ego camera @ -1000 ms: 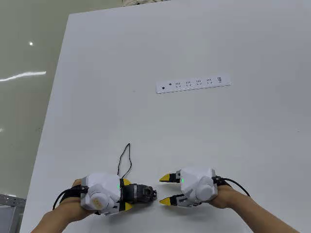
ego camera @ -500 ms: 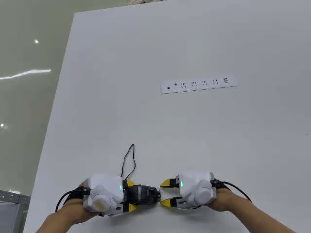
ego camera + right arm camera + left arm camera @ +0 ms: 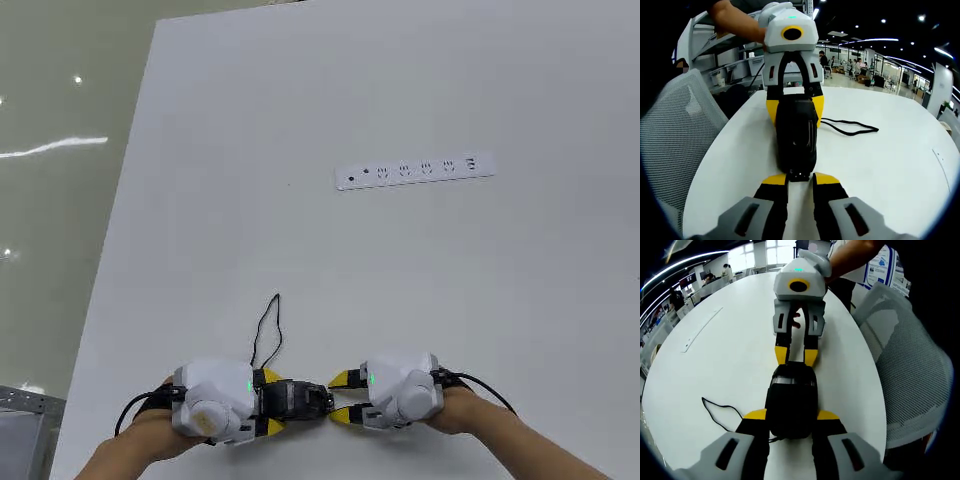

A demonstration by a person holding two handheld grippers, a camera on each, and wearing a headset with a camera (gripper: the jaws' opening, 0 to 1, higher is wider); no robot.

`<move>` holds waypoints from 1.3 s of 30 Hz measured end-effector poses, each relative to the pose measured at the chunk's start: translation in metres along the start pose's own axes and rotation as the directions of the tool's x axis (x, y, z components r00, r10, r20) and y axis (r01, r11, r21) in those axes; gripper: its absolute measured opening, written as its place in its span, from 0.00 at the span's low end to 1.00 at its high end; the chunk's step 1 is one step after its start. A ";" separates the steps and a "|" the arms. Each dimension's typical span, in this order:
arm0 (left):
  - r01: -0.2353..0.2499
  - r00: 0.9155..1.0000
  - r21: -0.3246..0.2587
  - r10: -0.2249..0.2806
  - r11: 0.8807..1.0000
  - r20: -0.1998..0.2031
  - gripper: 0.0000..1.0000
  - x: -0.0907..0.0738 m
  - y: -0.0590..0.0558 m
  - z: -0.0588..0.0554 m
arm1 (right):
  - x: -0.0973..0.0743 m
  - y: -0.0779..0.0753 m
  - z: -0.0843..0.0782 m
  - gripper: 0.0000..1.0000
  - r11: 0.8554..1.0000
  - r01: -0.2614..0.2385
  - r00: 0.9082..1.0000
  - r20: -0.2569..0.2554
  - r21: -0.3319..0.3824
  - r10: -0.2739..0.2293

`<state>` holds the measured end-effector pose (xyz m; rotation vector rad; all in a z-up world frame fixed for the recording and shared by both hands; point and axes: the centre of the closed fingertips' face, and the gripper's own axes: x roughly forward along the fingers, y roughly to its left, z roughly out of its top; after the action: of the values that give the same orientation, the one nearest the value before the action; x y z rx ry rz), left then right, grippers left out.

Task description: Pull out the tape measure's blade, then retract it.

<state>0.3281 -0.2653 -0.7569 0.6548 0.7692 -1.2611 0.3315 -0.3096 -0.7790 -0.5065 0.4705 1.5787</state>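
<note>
**A:** Left tongs (image 3: 791, 415) are clamped on the tape measure (image 3: 790, 397), at the near edge of the desk (image 3: 400, 280). And the right tongs (image 3: 801, 181)?

**B:** Apart, straddling the blade tip (image 3: 800, 175). The pull-out looks not yet begun. Next they should pinch that tip and draw it straight away.

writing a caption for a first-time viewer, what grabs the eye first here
At the near edge of the white table, the left gripper is clamped on a black tape measure, while the right gripper faces it nose to nose, its open yellow-tipped jaws flanking the case's front end. Farther back lies a white power strip.
</note>
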 end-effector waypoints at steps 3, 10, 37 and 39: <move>0.002 1.000 -0.005 -0.002 1.000 0.005 0.28 0.000 0.000 0.000 | 0.001 0.001 0.000 0.16 1.000 -0.005 1.000 -0.001 -0.003 0.005; 0.002 1.000 -0.026 -0.002 1.000 0.023 0.28 -0.002 0.001 -0.002 | 0.000 0.000 0.003 0.14 1.000 -0.004 1.000 0.005 -0.005 0.004; 0.007 1.000 -0.042 -0.006 0.999 0.024 0.28 -0.007 0.001 -0.008 | -0.005 0.003 0.013 0.10 0.999 -0.030 1.000 0.000 -0.030 0.030; 0.006 1.000 -0.040 -0.005 0.999 0.025 0.28 -0.007 0.001 -0.008 | -0.005 0.003 0.013 0.10 0.999 -0.029 1.000 0.000 -0.032 0.029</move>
<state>0.3269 -0.2543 -0.7559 0.6037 0.7749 -1.2538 0.3285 -0.3060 -0.7653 -0.5262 0.4543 1.6163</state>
